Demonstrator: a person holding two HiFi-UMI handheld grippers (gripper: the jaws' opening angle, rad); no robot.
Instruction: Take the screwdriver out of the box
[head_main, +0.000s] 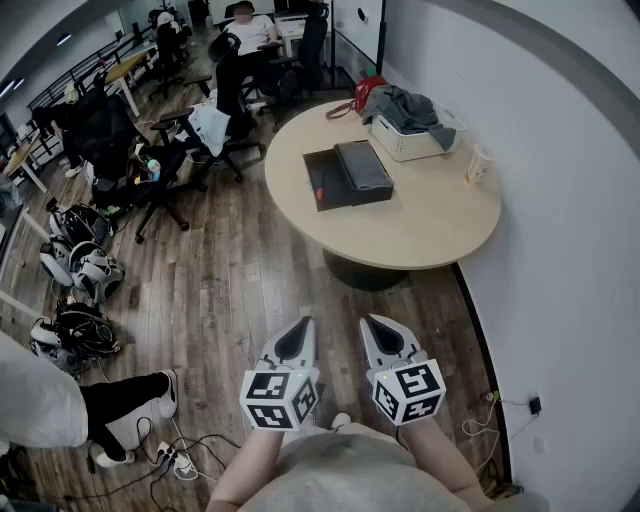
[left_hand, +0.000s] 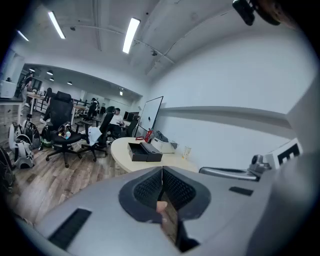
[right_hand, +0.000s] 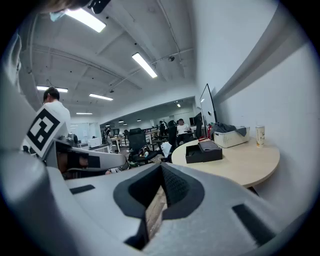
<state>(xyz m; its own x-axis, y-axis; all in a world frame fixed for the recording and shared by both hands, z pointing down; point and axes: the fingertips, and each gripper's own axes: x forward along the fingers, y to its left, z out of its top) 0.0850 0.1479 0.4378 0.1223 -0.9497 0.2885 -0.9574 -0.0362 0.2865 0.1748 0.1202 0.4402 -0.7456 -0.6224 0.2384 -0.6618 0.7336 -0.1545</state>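
Note:
A flat black box (head_main: 347, 175) lies open on the round table (head_main: 440, 225), its lid set beside the base; it also shows far off as the box (left_hand: 144, 151) and the box (right_hand: 203, 151). No screwdriver can be made out inside it at this distance. My left gripper (head_main: 298, 328) and right gripper (head_main: 378, 326) hang side by side over the wooden floor, well short of the table. Both are shut with nothing between the jaws, as seen on the left gripper (left_hand: 162, 171) and the right gripper (right_hand: 161, 169).
On the table stand a white basket (head_main: 410, 140) with grey cloth, a red item (head_main: 368, 90) and a paper cup (head_main: 478, 163). Office chairs (head_main: 155, 180), a seated person (head_main: 255, 40), gear and cables (head_main: 170, 455) on the floor at left. A white wall (head_main: 560, 200) at right.

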